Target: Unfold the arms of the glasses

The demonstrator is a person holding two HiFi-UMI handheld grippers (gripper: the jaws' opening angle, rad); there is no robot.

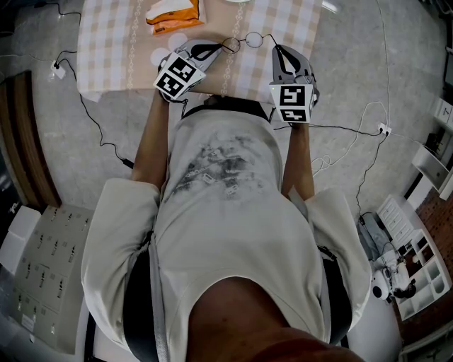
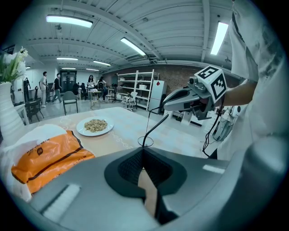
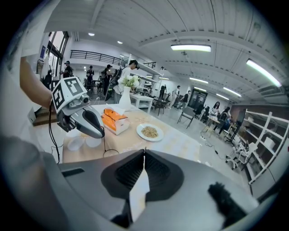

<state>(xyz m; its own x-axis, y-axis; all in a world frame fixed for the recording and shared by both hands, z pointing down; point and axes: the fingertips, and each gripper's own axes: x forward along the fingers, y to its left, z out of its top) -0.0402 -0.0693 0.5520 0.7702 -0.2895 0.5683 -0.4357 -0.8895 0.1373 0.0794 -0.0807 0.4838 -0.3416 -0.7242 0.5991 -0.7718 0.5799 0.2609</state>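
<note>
Thin wire-framed round glasses (image 1: 253, 39) hang above the table's near edge between my two grippers. My left gripper (image 1: 225, 47) is shut on the frame. In the left gripper view one round lens (image 2: 145, 142) sits just past the closed jaws (image 2: 143, 150), and a thin black arm (image 2: 156, 128) rises from there toward the right gripper (image 2: 166, 106). My right gripper (image 1: 276, 48) is shut, with a thin piece of the glasses poking out at its tips (image 3: 144, 152). The right gripper view shows the left gripper (image 3: 103, 134) with a lens ring (image 3: 110, 153) hanging below it.
The table (image 1: 113, 42) has a checked cloth. An orange pack (image 1: 172, 15) lies at its far side, beside a plate of food (image 3: 150, 131) and a white vase of flowers (image 2: 9, 113). Two clear cups (image 3: 86, 143) stand near the left gripper. Cables run over the floor (image 1: 354, 134).
</note>
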